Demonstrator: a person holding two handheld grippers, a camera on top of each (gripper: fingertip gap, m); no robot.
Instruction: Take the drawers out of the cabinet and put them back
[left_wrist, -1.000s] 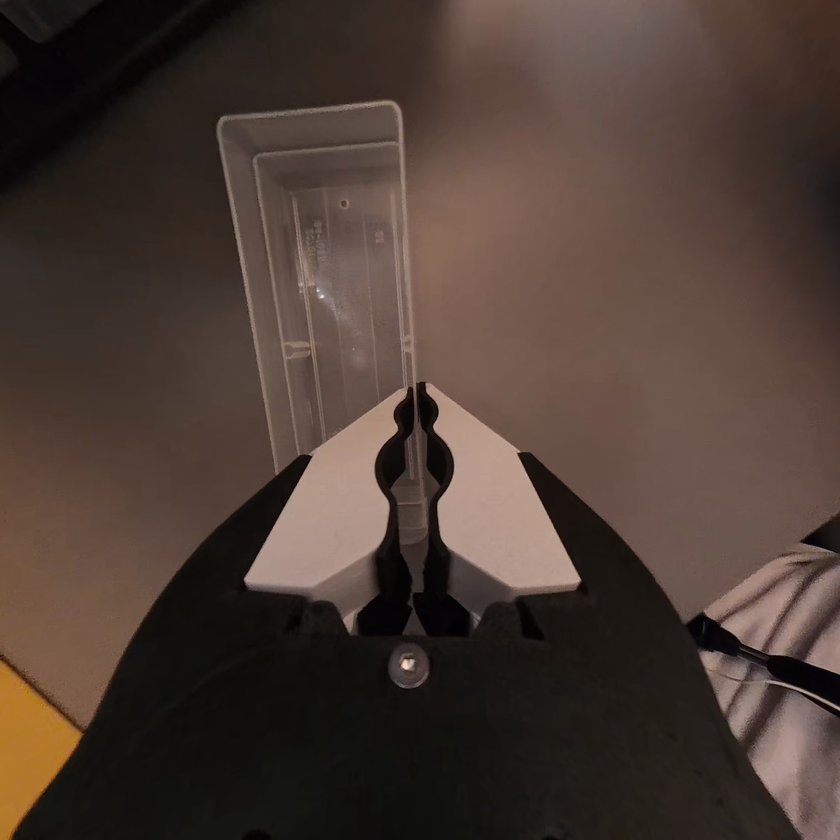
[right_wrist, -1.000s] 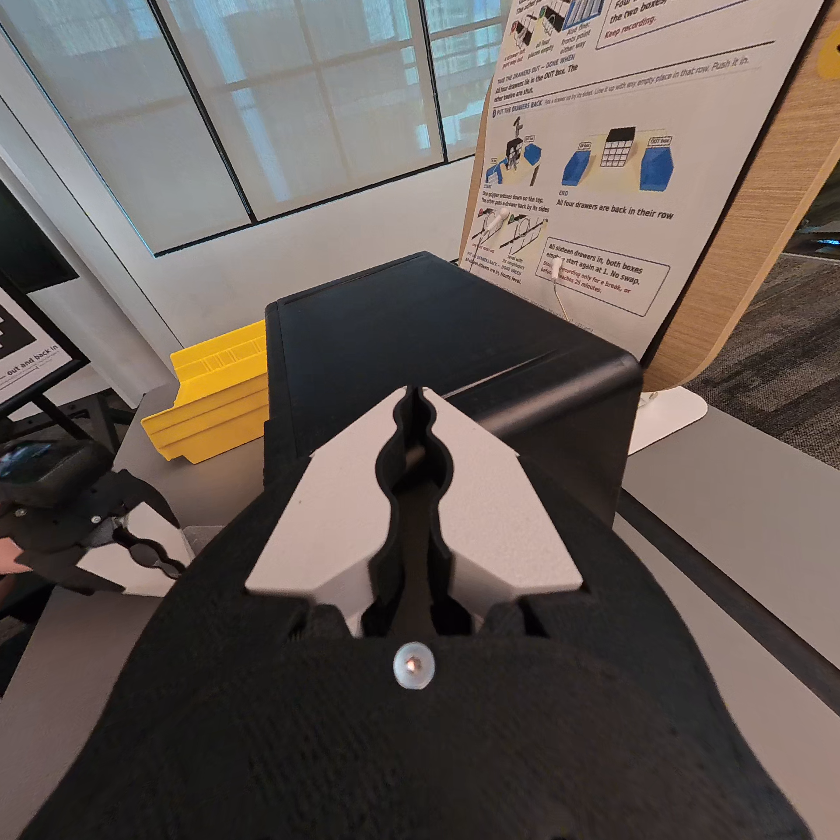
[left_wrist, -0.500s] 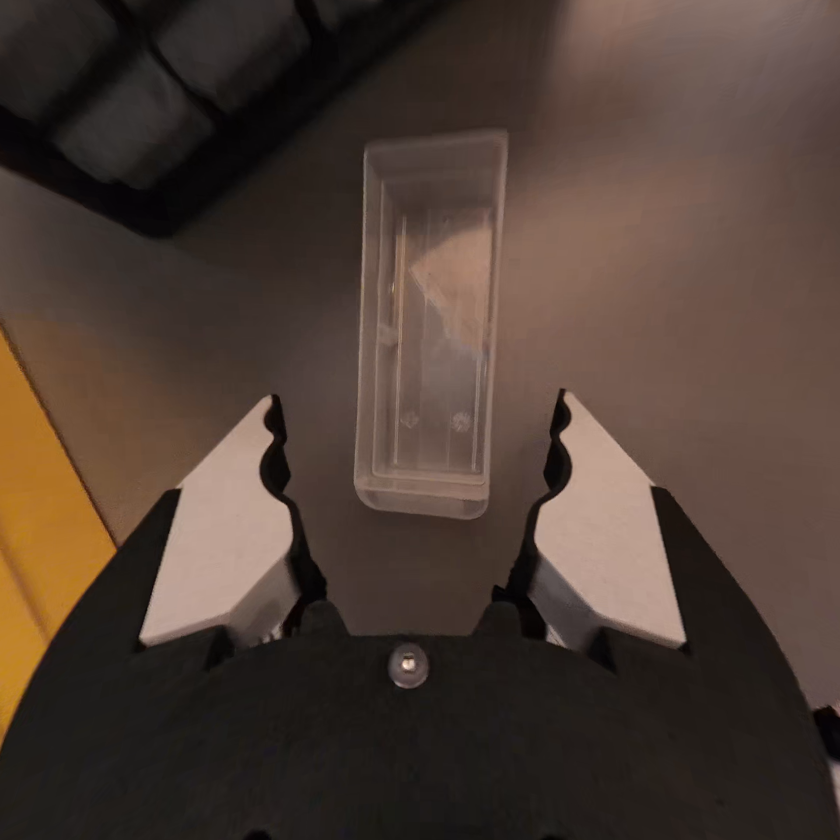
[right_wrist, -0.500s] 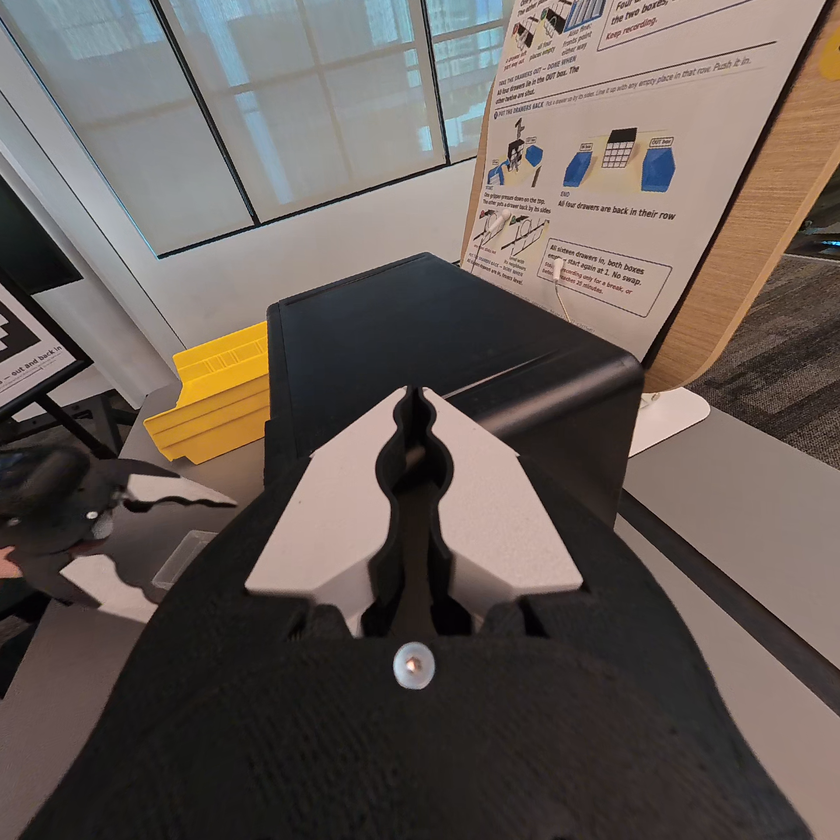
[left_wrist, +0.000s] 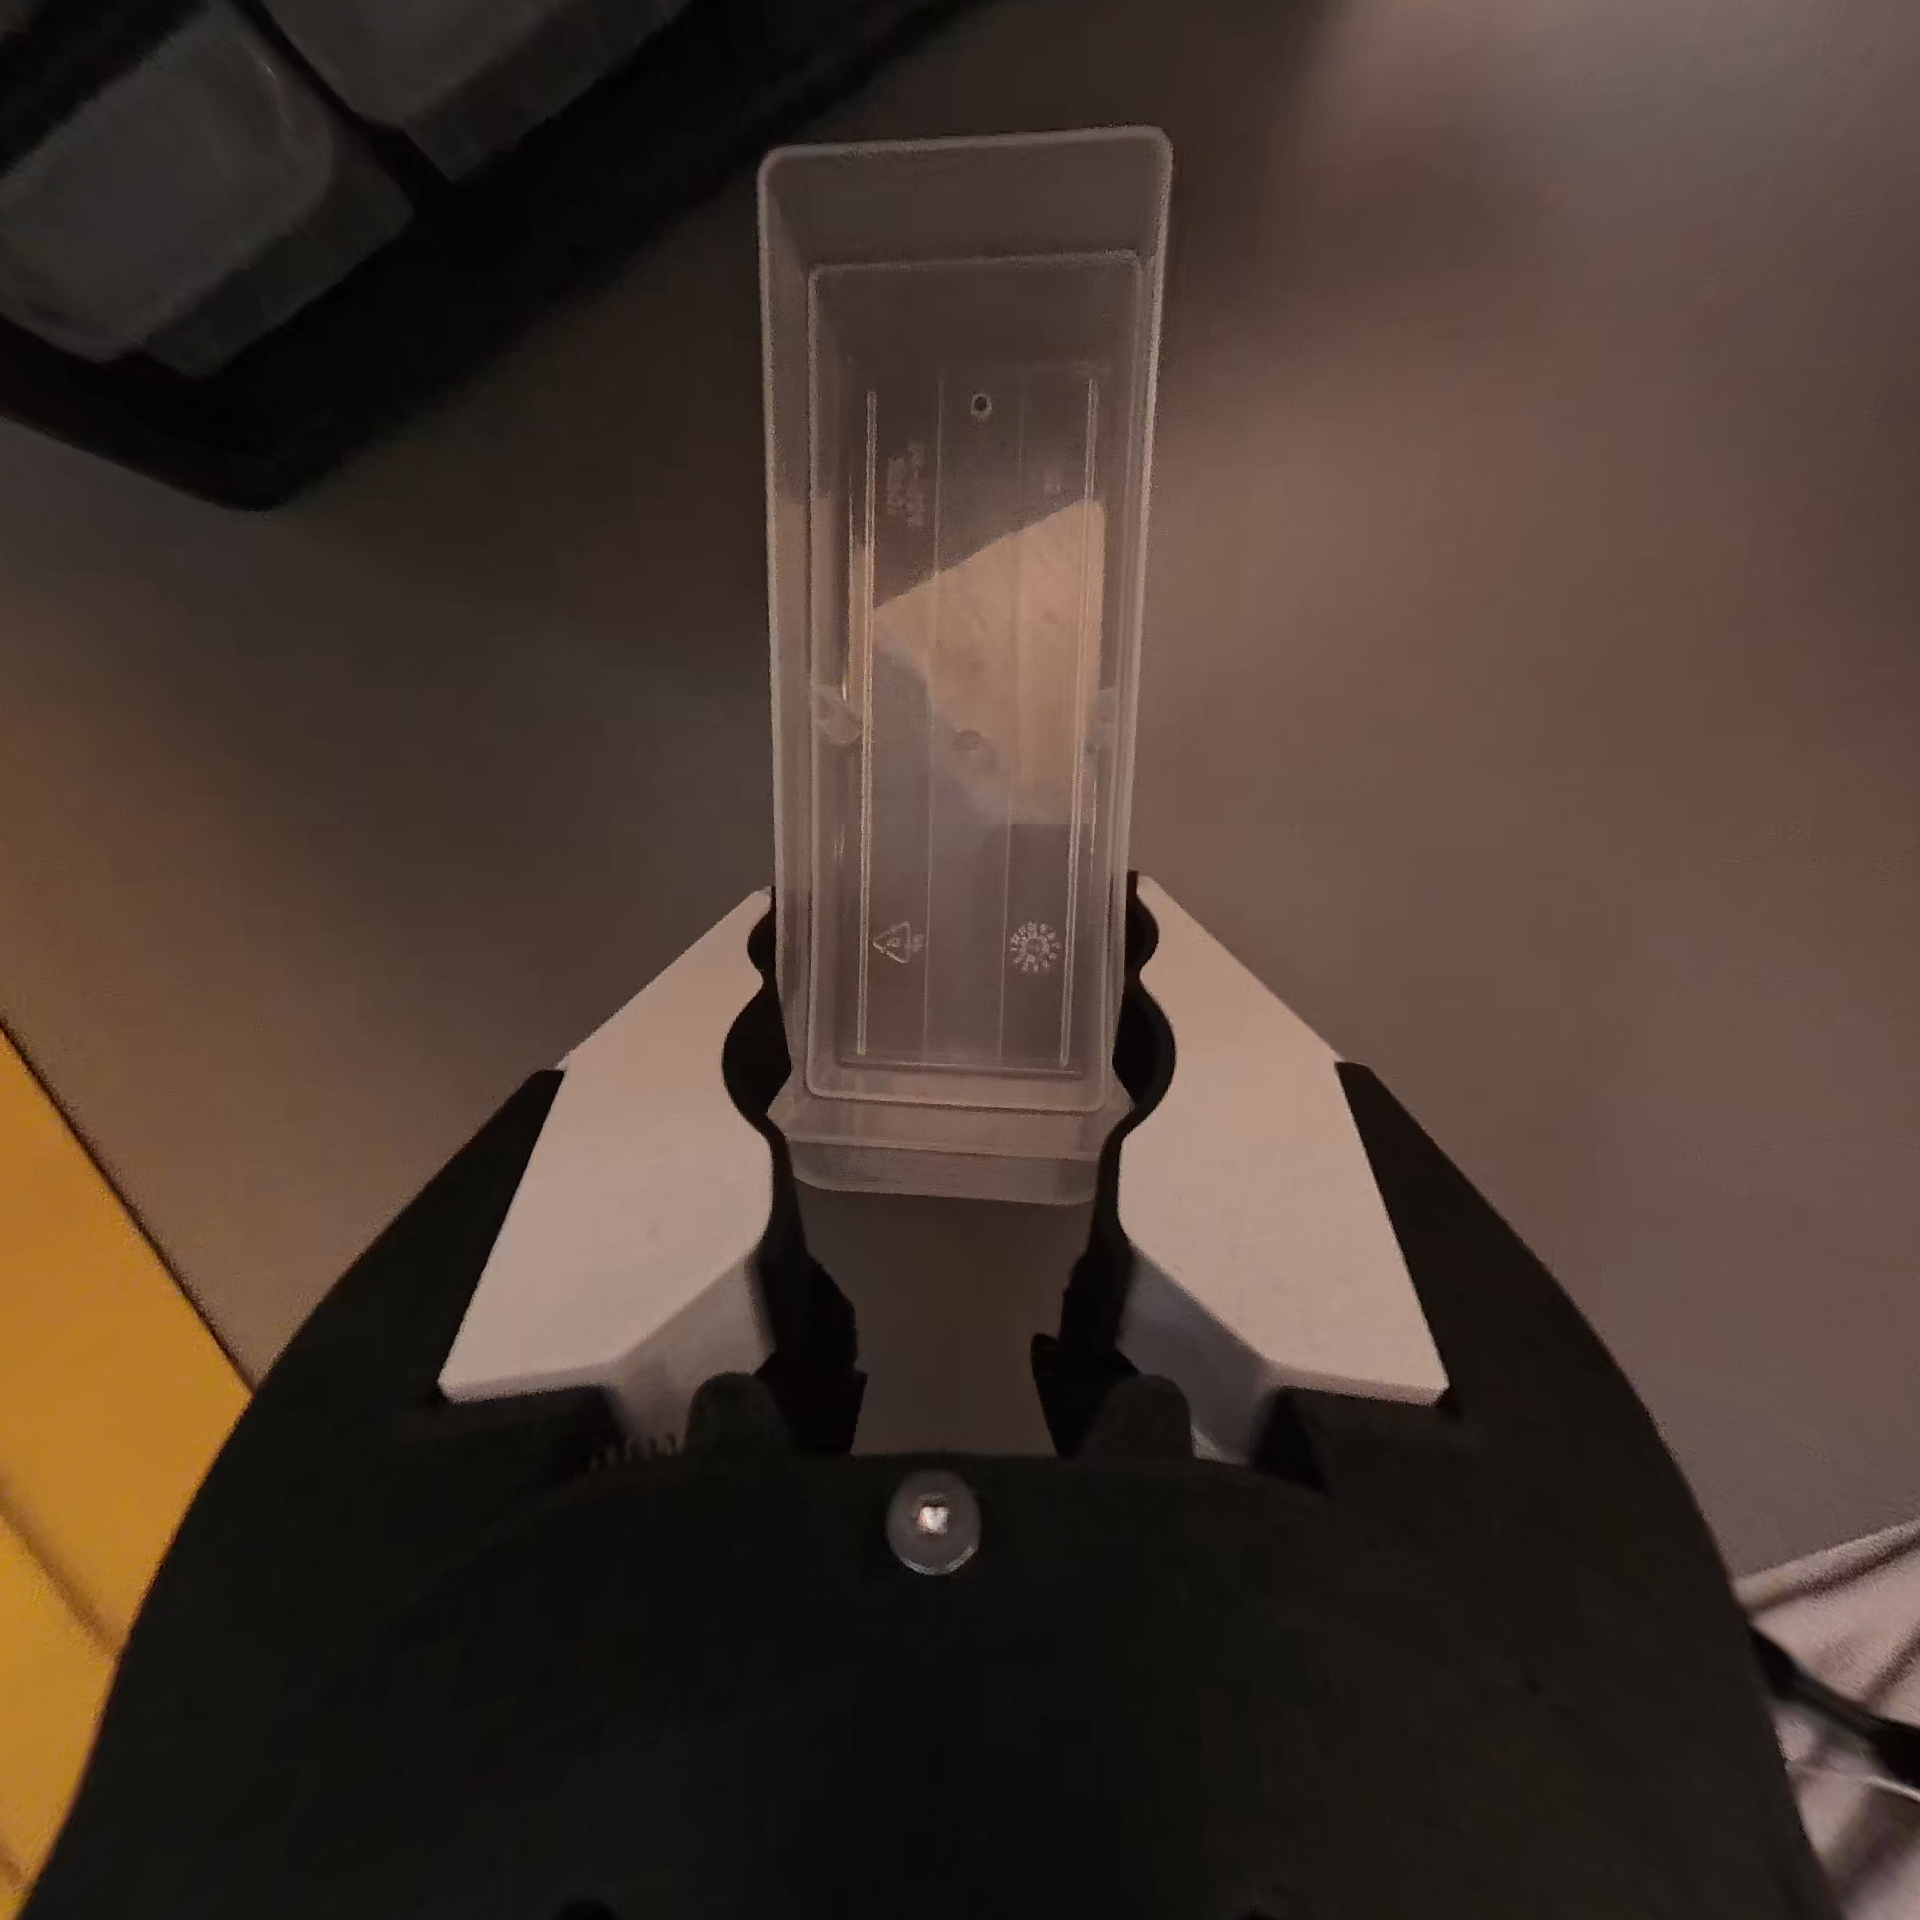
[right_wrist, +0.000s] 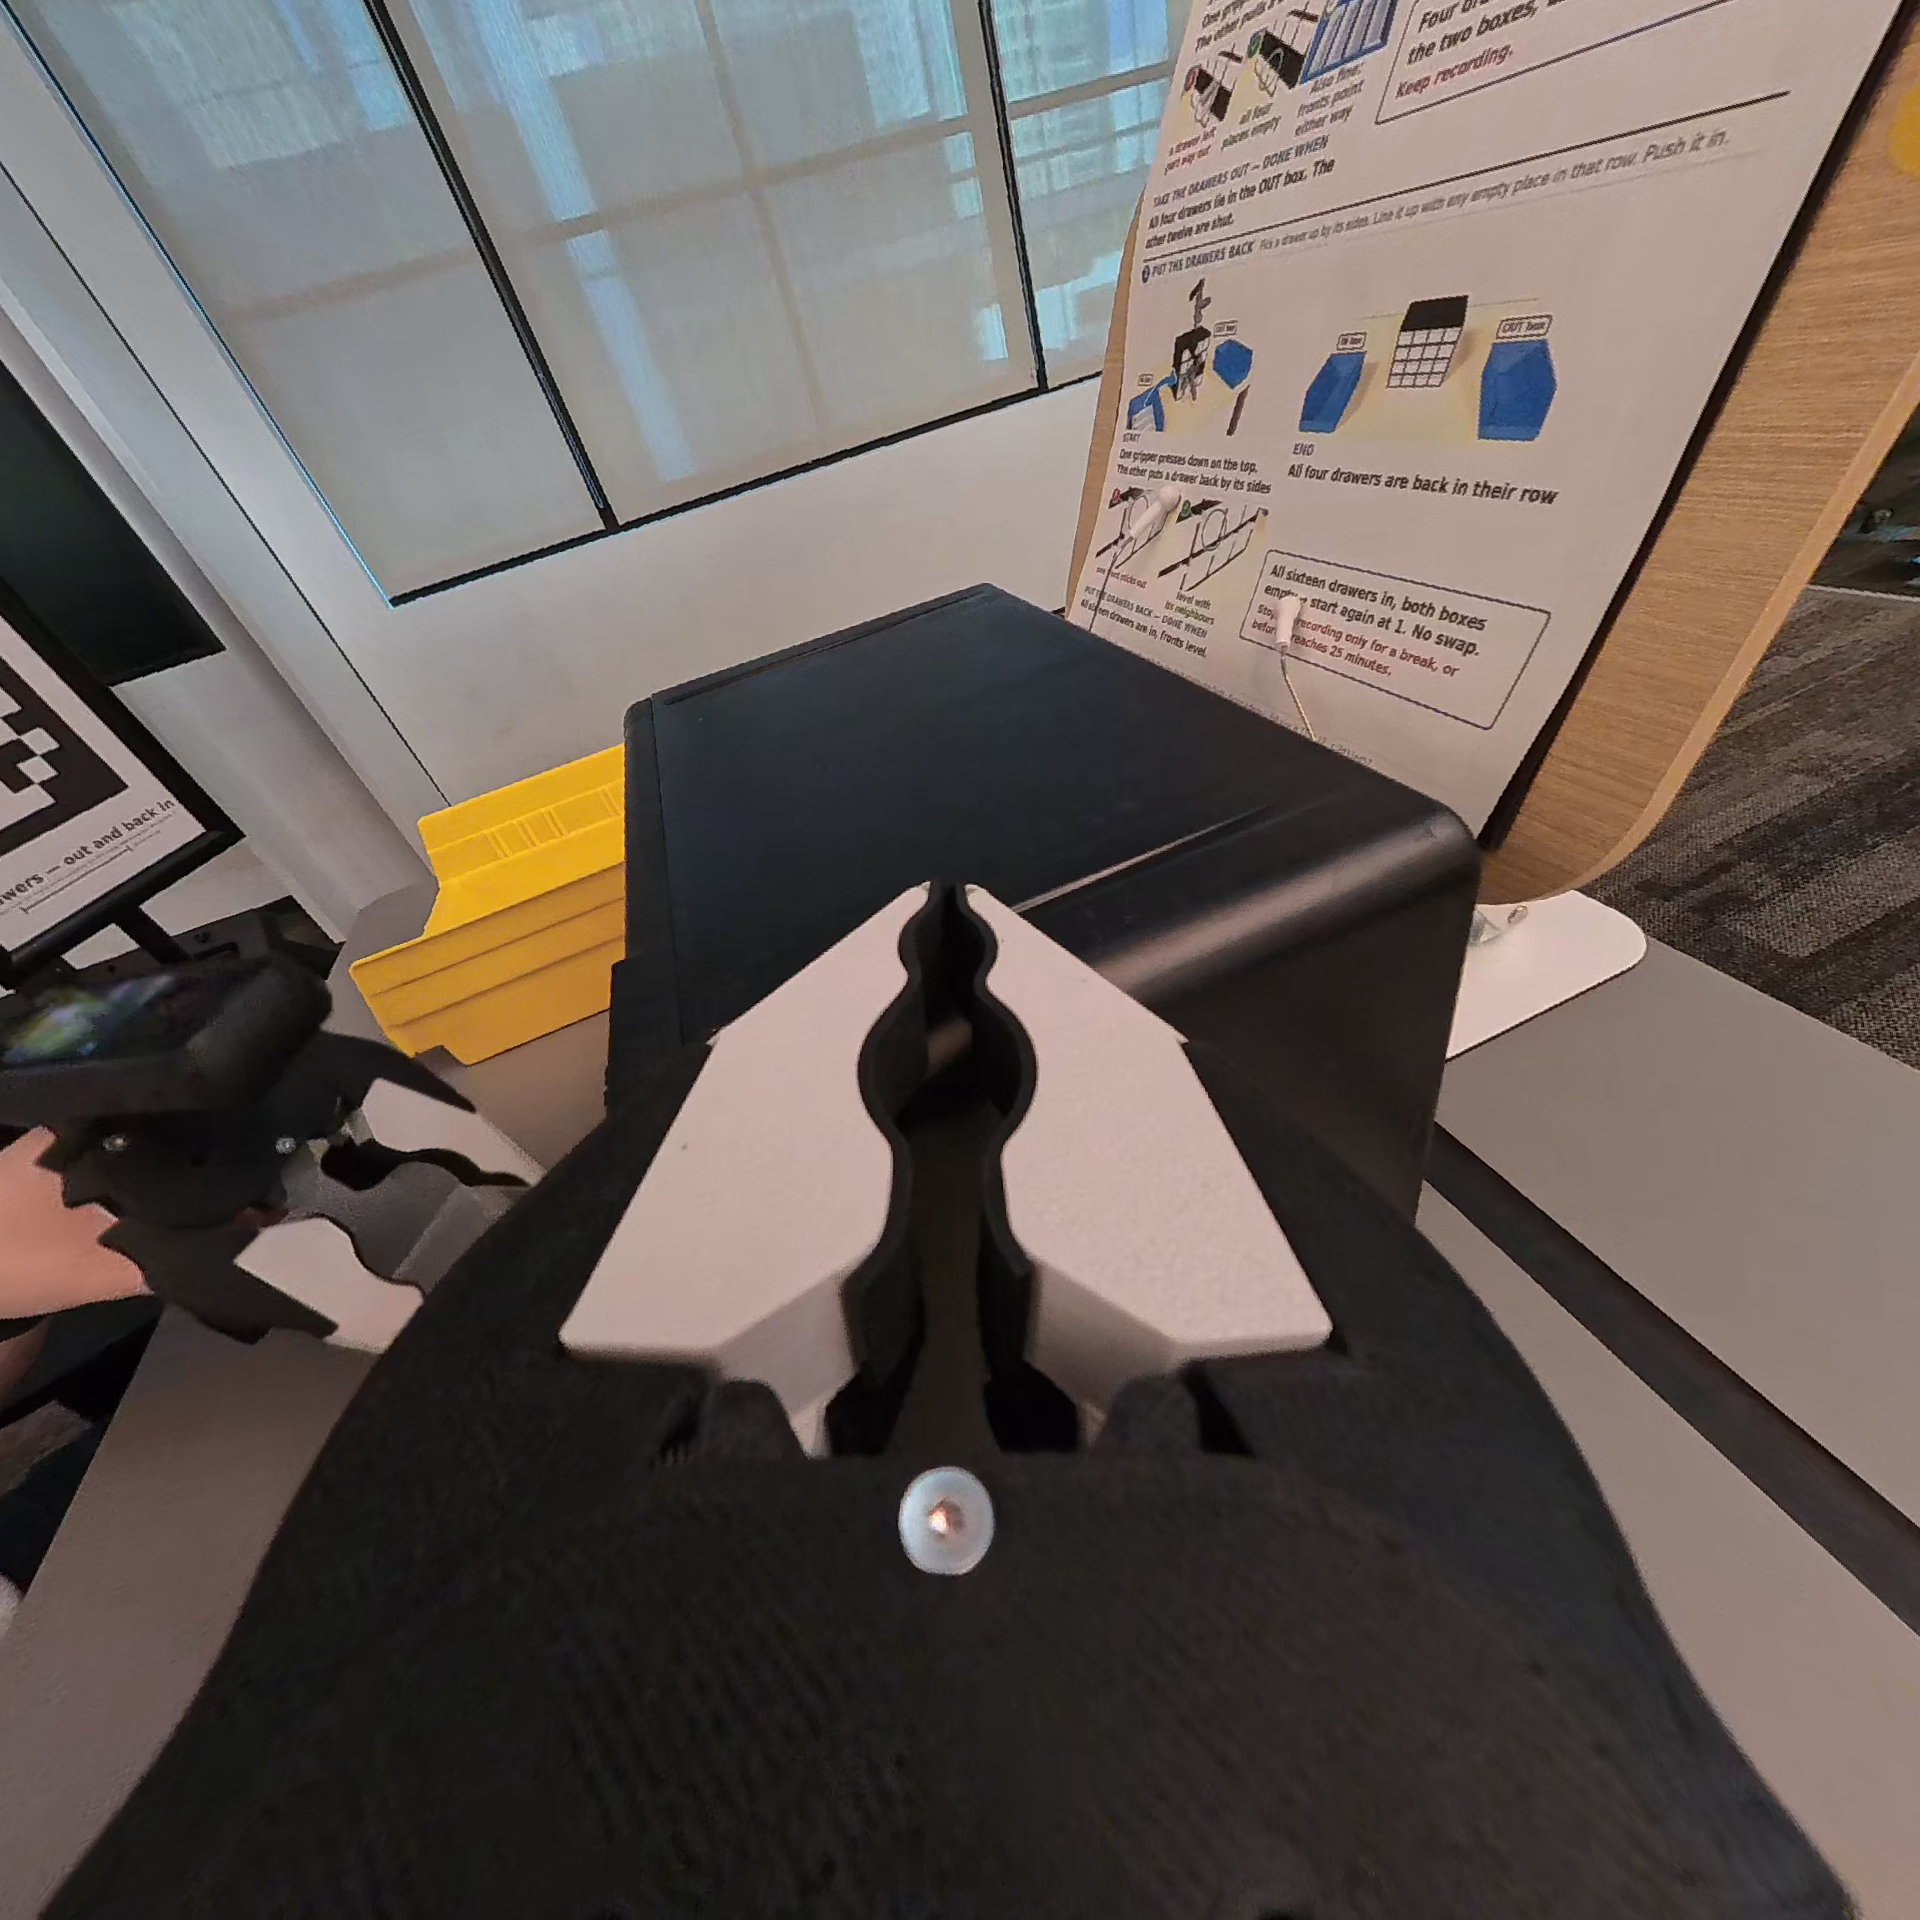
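Note:
A clear plastic drawer (left_wrist: 961, 623) lies open side up on the grey table (left_wrist: 1507, 727), pointing away from me. My left gripper (left_wrist: 948, 914) straddles its near end, and both black pads (left_wrist: 764, 997) press against its long side walls. The black cabinet (left_wrist: 208, 260) shows at the top left of the left wrist view. In the right wrist view my right gripper (right_wrist: 948, 894) is shut on nothing, with its tips on the top of the black cabinet (right_wrist: 987, 769). The left gripper (right_wrist: 343, 1174) also shows there, low on the left in front of the cabinet.
A yellow bin (right_wrist: 509, 914) stands left of the cabinet and also shows in the left wrist view (left_wrist: 73, 1351). An instruction board (right_wrist: 1403, 416) on a wooden stand rises behind the cabinet on the right. A person's hand (right_wrist: 52, 1226) holds the left gripper. Windows are behind. There is about 30 cm between the tips of the two grippers.
The left gripper let go of the drawer's side wall, opened wide over the drawer on the table, then closed across its width on both side walls. The right gripper has stayed put.

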